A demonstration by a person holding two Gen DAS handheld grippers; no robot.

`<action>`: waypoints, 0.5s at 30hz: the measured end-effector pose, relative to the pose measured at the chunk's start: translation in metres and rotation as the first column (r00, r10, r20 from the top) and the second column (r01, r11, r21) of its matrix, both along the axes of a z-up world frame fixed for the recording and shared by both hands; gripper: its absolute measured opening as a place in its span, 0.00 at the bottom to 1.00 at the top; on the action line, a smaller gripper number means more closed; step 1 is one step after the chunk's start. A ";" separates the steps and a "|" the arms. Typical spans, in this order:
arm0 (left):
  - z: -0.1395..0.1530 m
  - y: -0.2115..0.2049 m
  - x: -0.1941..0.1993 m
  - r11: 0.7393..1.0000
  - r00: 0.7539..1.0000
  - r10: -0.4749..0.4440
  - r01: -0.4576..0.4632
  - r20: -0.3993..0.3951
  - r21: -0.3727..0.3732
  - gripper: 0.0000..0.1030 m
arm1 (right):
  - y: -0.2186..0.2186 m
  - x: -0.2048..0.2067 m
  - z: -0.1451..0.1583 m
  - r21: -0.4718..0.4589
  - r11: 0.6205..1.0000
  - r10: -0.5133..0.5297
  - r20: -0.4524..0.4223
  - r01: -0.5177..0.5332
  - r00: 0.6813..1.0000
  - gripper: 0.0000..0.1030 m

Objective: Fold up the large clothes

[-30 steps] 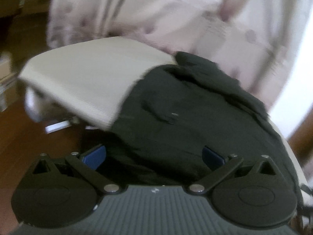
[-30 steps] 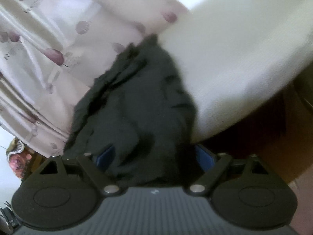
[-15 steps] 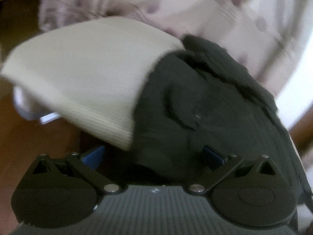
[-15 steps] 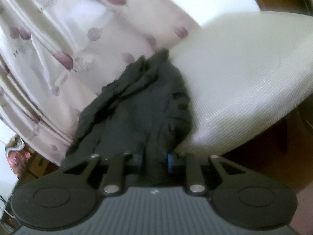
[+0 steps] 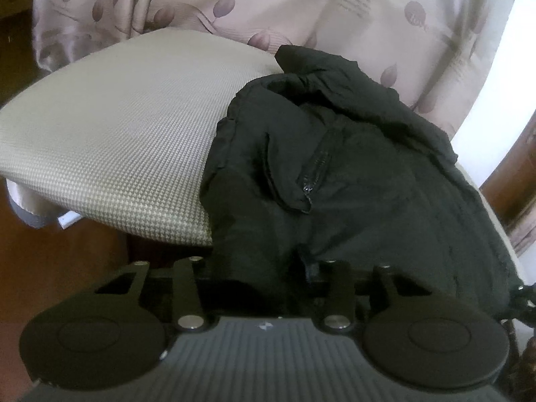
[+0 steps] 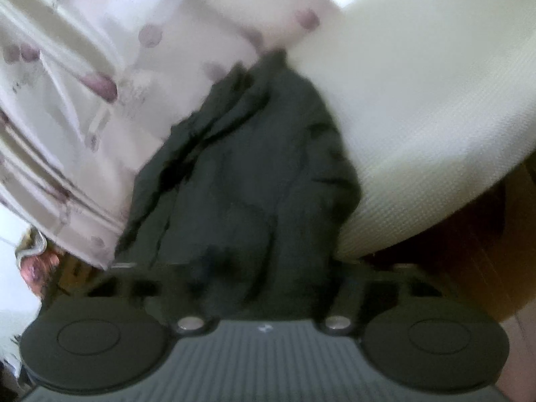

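Garment: a black jacket (image 5: 351, 174) of thin, crinkled woven cloth, matte, bunched in soft folds; it lies on the right part of the seat in the left wrist view and hangs over the near edge toward both grippers.
Garment details: the left wrist view shows a short zipper (image 5: 315, 171) with a small metal pull beside a curved flap, and a dark cord end at the far right edge; the right wrist view is too blurred for either.
Seat: a pale cushion (image 5: 127, 127) with a fine mesh weave, rounded corners and a thick padded edge; bare on the side away from the jacket.
Backdrop: a pinkish, glossy curtain (image 5: 254, 3) printed with mauve leaf shapes hangs in loose vertical folds behind the seat, with some printed lettering readable only in the left wrist view.
Floor: brown wood (image 5: 50, 261), seen under the seat edge.
Left gripper (image 5: 258, 274): its fingers have just been closing and now stand narrow, pinching a hanging fold of the jacket's hem.
Right gripper (image 6: 254, 281): its fingers have just eased apart a little; a thick bunch of jacket (image 6: 248, 184) sits between them, but blur hides whether they press on it.
Only in the right wrist view: a patterned, reddish object at the far left edge, too blurred to name.
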State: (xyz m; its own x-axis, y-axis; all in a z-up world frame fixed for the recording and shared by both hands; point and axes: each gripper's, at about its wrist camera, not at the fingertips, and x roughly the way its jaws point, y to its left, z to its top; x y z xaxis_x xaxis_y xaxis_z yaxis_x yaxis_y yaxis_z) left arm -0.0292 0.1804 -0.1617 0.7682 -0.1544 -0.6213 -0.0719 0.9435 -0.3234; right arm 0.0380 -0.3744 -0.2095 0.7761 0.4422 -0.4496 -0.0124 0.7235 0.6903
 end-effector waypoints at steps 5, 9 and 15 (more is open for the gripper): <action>-0.003 0.005 0.001 0.999 1.000 0.014 -0.014 0.007 -0.051 0.40 | 0.001 -0.004 0.009 -0.006 1.000 0.004 0.035 -0.004 0.999 0.19; -0.003 -0.002 0.005 0.999 1.000 -0.019 0.020 0.013 -0.038 0.84 | -0.003 -0.006 0.014 0.032 0.999 0.016 0.062 -0.018 0.998 0.19; -0.004 -0.016 0.015 0.998 0.999 -0.050 0.050 0.004 0.044 0.59 | -0.003 -0.004 0.017 0.015 1.000 0.021 0.033 -0.021 0.999 0.23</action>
State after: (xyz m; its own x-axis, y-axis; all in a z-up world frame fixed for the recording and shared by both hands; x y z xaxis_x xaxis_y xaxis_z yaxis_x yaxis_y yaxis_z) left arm -0.0142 0.1641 -0.1652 0.7633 -0.1654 -0.6245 -0.0230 0.9591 -0.2821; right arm 0.0343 -0.3774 -0.1924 0.7808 0.4652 -0.4170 -0.0506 0.7125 0.6999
